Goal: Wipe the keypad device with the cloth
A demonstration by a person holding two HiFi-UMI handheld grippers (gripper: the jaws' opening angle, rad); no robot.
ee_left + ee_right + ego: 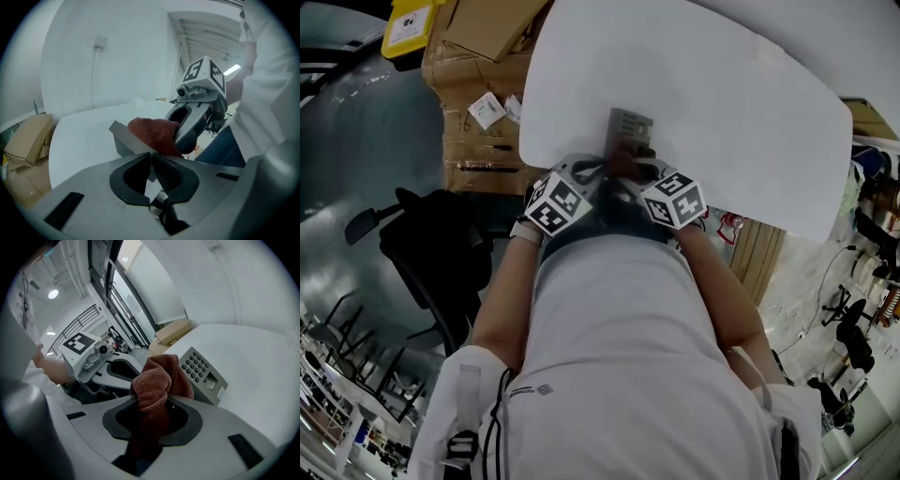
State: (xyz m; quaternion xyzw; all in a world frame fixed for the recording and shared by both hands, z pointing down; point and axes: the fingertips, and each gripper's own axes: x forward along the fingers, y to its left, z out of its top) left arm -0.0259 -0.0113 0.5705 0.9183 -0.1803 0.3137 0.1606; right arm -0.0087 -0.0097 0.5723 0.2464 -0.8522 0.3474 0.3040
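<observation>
**Cloth against the keypad device at the table's near edge**

The keypad device (204,373) is a grey box with a sloped face of dark round buttons; it sits on the white table (722,112) close to the rim nearest the person. The reddish-brown cloth (157,380) is bunched into a wad and touches the device's button end, hiding part of it. The right gripper (152,404) has its 2 jaws clamped on that cloth, and the loose end hangs down between them. The left gripper (151,161) comes in from the other side; its 2 jaws are pinched almost together on the device's near edge, with a pale sliver showing in the narrow gap. From the head view both grippers sit side by side at the table rim, just in front of the person's white shirt (619,356). Cardboard boxes (478,37) lie on the floor past the table's left; a black chair (422,244) stands beside the person's left arm.
</observation>
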